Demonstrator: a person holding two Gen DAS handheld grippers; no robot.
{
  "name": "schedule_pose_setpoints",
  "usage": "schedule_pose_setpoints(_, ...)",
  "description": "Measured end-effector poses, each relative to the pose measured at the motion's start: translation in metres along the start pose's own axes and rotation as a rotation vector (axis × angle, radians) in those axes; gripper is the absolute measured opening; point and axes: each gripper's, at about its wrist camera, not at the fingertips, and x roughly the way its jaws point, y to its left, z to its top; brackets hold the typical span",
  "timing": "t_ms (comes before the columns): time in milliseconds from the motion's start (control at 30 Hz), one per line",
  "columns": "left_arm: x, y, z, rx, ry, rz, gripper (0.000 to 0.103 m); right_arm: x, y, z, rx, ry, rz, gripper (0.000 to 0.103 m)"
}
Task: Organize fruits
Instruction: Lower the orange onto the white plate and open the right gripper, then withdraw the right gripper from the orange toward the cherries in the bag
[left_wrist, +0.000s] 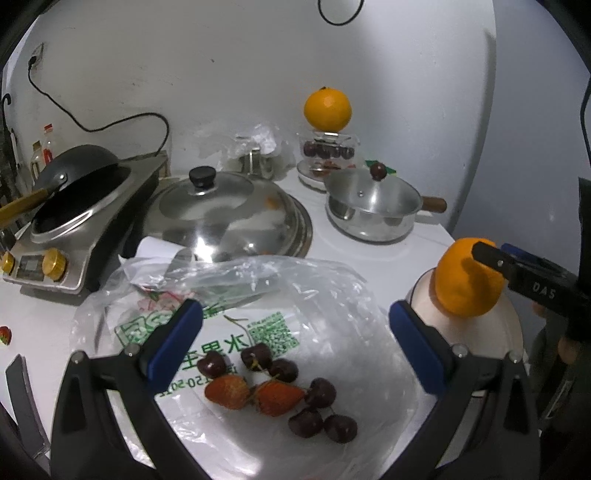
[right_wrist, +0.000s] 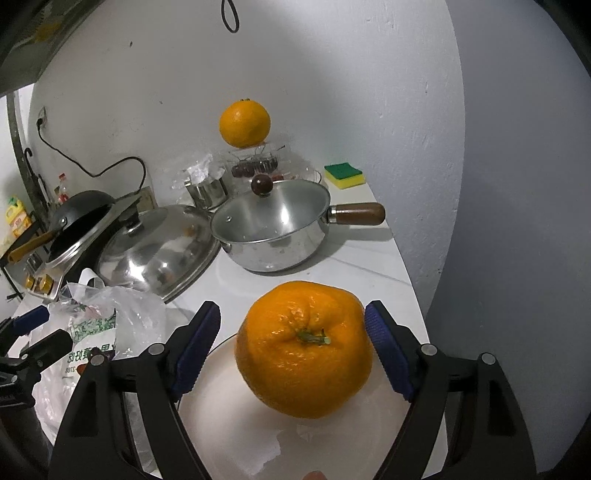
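While the left tool (left_wrist: 295, 328) hangs wide open and empty above the plastic bag (left_wrist: 332, 295), the small fruit lies directly between and just below its blue pads: dark cherries (left_wrist: 319, 393) and two strawberries (left_wrist: 279, 397) in a loose cluster on the bag's printed face. One more strawberry (left_wrist: 5, 335) sits alone at the far left edge of the counter (left_wrist: 369, 254), well apart from the rest.

Moving right, a domed steel lid (left_wrist: 229, 214) and a lidded saucepan (left_wrist: 373, 210) stand behind the bag, with a second orange (left_wrist: 327, 109) perched on a clear container of cherries (left_wrist: 328, 149) near the wall.

At the right end, the right tool (right_wrist: 295, 349) straddles the orange (right_wrist: 304, 349), which rests stem-up on the white plate (right_wrist: 229, 424). Its right pad looks to be touching the peel, while a clear gap shows at the left pad, so the jaws are open around the fruit rather than clamped (whether it is arriving or letting go cannot be told).

For the coming move, the relation that matters is nearness: the cherries and strawberries lie straight ahead of the left tool, with the plate just to their right, so a short reach down by the left hand seems the natural next pick.
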Motion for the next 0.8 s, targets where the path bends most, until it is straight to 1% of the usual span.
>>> schedule_pose_setpoints(400,-0.035,0.011,-0.006,-0.008,-0.044,0.0,0.102,-0.03,0.017,0.0,-0.027,-0.038,-0.018,0.083)
schedule_pose_setpoints(800,-0.066,0.031,-0.015,-0.022,-0.077,0.011,0.102,-0.053,0.048,-0.006,-0.059,-0.061,-0.016,0.083)
